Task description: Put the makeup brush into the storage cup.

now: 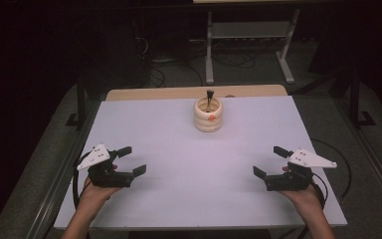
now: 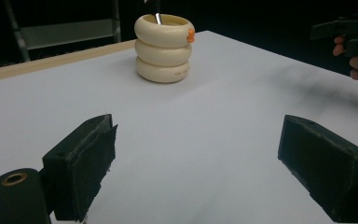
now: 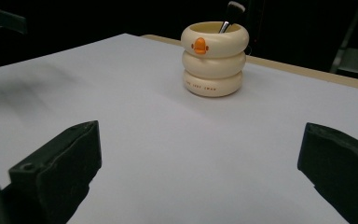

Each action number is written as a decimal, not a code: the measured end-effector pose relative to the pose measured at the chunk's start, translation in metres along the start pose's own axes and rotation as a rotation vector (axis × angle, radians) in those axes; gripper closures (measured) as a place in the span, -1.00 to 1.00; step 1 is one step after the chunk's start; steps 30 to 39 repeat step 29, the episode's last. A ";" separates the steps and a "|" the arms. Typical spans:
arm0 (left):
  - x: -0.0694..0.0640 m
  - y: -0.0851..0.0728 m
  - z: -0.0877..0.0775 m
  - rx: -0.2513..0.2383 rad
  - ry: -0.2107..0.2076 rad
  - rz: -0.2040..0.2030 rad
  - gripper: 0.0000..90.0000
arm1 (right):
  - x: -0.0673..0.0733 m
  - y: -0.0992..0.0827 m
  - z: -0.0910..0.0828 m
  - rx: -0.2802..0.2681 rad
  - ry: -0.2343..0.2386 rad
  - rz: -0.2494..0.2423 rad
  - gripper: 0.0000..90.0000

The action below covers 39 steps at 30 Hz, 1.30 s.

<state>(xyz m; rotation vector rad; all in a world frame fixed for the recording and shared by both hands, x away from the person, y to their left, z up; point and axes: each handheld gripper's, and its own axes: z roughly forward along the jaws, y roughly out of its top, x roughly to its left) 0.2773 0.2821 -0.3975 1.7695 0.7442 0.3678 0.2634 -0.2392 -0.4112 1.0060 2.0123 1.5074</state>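
Nothing is started yet: your left hand-held gripper (image 1: 131, 160) and right hand-held gripper (image 1: 268, 161) sit low in the frame, jaws spread and empty. The cream holder (image 1: 208, 114) stands upper centre on the surface (image 1: 179, 149), a tool (image 1: 209, 98) inside it, untouched.

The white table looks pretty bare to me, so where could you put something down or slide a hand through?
Nearly all of the white table is free: the wide stretch between the left gripper and right gripper, and the middle up to the cream ringed cup. Both far corners beside the cup are bare too. The only occupied spot is the cup itself, with a utensil standing in it.
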 end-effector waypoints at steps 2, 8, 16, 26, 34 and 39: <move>0.000 -0.004 -0.002 0.000 0.003 -0.001 -0.77 | 0.000 0.000 0.000 0.002 0.000 -0.001 -1.00; -0.001 -0.013 -0.005 0.015 0.005 0.013 -0.77 | 0.000 -0.001 0.001 0.009 -0.002 -0.001 -1.00; -0.001 -0.018 -0.005 0.017 0.001 0.012 -0.77 | 0.000 -0.004 0.002 0.026 -0.005 0.005 -1.00; 0.000 -0.019 -0.004 0.036 -0.008 0.007 -0.77 | -0.001 -0.007 0.004 0.048 -0.007 0.004 -1.00; 0.000 -0.020 -0.002 0.057 -0.011 0.007 -0.77 | -0.002 -0.007 0.004 0.049 -0.007 0.003 -1.00; 0.000 -0.020 -0.002 0.057 -0.011 0.007 -0.77 | -0.002 -0.007 0.004 0.049 -0.007 0.003 -1.00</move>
